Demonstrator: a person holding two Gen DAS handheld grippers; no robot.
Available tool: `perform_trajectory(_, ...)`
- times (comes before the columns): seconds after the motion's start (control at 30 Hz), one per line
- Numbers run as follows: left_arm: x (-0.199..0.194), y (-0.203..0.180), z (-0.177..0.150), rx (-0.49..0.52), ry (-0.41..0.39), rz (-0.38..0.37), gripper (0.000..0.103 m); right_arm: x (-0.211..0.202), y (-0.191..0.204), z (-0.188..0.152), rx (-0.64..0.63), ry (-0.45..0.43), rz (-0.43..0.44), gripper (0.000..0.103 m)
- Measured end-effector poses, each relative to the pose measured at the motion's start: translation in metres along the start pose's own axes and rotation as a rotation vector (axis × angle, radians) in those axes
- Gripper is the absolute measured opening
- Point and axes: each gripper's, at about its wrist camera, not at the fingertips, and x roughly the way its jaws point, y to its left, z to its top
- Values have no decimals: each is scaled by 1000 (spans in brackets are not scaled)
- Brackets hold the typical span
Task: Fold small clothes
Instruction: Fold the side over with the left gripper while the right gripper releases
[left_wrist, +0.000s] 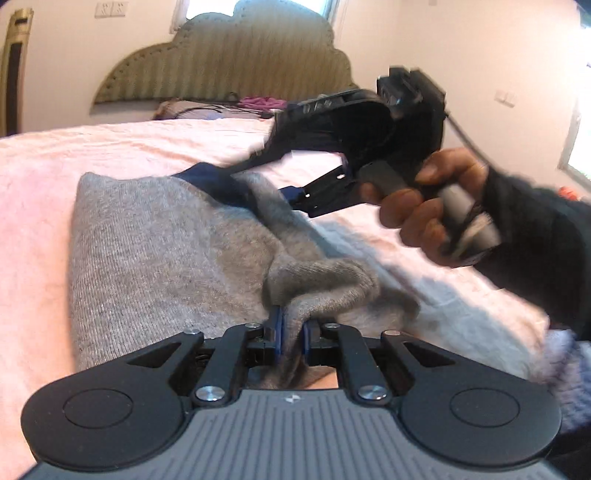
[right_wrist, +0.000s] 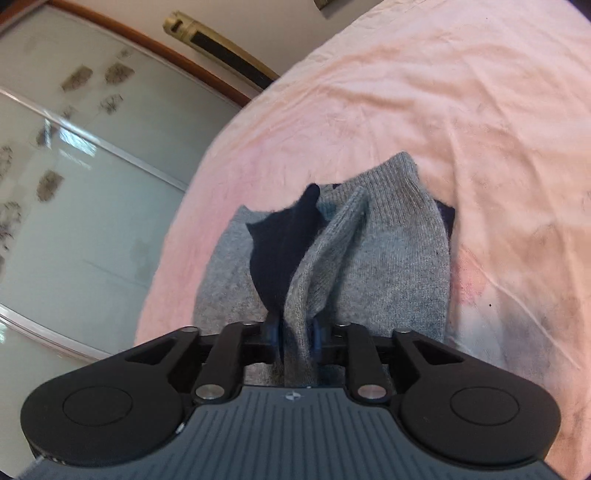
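Observation:
A small grey knitted garment (left_wrist: 147, 240) with a dark navy part (left_wrist: 210, 181) lies on the pink bedspread (left_wrist: 74, 155). My left gripper (left_wrist: 291, 328) is shut on a bunched grey edge of it near the camera. My right gripper (left_wrist: 284, 184), held by a hand, is shut on the far side of the garment. In the right wrist view the right gripper (right_wrist: 297, 334) pinches a raised grey fold (right_wrist: 369, 240), with the navy part (right_wrist: 284, 243) standing up to its left.
The bed's padded headboard (left_wrist: 229, 55) stands at the back, with clothes and cables (left_wrist: 221, 107) at its foot. The right wrist view shows a glass wardrobe door (right_wrist: 74, 166) beyond the bed's edge (right_wrist: 192, 177).

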Motion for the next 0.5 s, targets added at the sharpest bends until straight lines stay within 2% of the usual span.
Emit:
perform_trajectory(0.03,-5,3,1,-17,5,-32,20,-1,0,2,0,-24,21,60)
perform_trajectory(0.07,-12,8,1,-40,2,-69,30,-4,1,5,-2,-35,41,66)
perform_trajectory(0.1,-19,11,2,-64,-8,-102,45,1,0,12,-3,-33,53,66)
perform_trajectory(0.13,-27,13,4,-87,-25,-120,56,5,0,17,-8,-29,52,66)
perform_trajectory(0.17,-36,18,3,-110,-53,-121,79,10,4,22,-17,-27,47,66)
perform_trajectory(0.2,-44,20,2,-129,-92,-110,88,14,9,27,-27,-18,39,66)
perform_trajectory(0.27,-59,23,-3,-144,-152,-88,88,33,16,35,-54,14,12,66)
perform_trajectory(0.33,-64,28,-2,-157,-167,-45,88,54,19,35,-84,38,-29,66)
perform_trajectory(0.37,-63,30,1,-165,-161,-14,88,60,21,34,-98,38,-48,58)
perform_trajectory(0.4,-60,35,3,-181,-155,7,88,66,21,33,-118,41,-50,28)
perform_trajectory(0.43,-58,39,7,-204,-150,20,88,69,20,31,-131,47,-36,14)
perform_trajectory(0.5,-57,48,8,-255,-147,39,88,65,26,27,-187,29,-31,15)
